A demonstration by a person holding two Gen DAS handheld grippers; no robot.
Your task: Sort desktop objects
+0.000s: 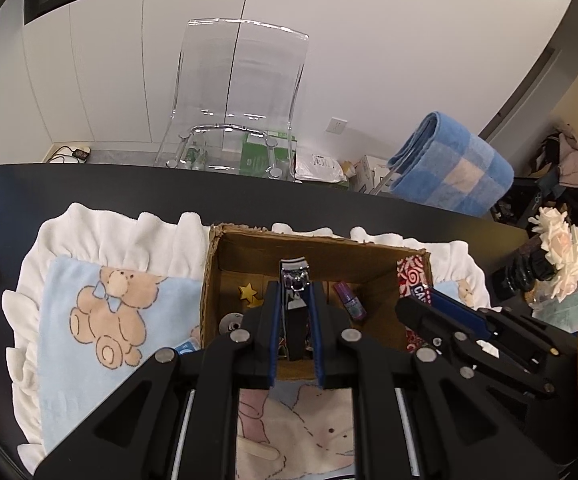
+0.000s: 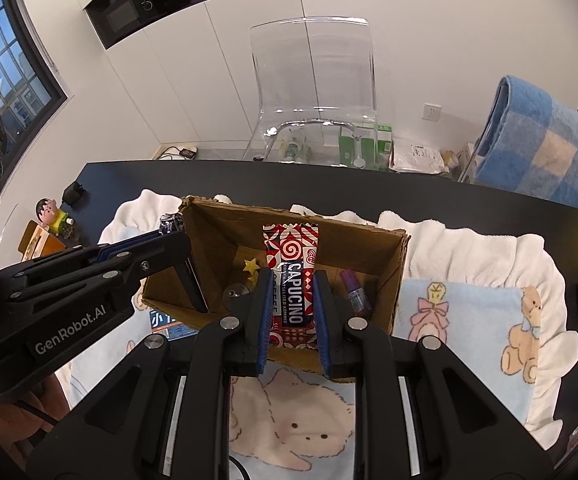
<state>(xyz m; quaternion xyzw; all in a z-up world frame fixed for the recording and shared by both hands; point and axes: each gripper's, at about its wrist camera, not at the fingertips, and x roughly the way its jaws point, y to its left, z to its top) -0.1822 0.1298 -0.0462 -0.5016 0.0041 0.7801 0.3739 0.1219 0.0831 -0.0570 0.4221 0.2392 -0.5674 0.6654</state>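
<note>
Both grippers hang over the cardboard box (image 2: 393,280) at centre frame — the left gripper (image 1: 296,300) clamps a nail clipper (image 1: 295,280), the right gripper (image 2: 291,296) a coffee sachet (image 2: 291,264). Lower, then part the fingers — clearance looks tight.

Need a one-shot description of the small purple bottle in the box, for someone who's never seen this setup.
Find the open cardboard box sitting on the teddy-bear blanket on the dark table. Look on its floor near the right wall, just right of the right gripper holding the red Capucino coffee packet. The small purple bottle lies there; its neighbours are a yellow star and a grey round piece.
</note>
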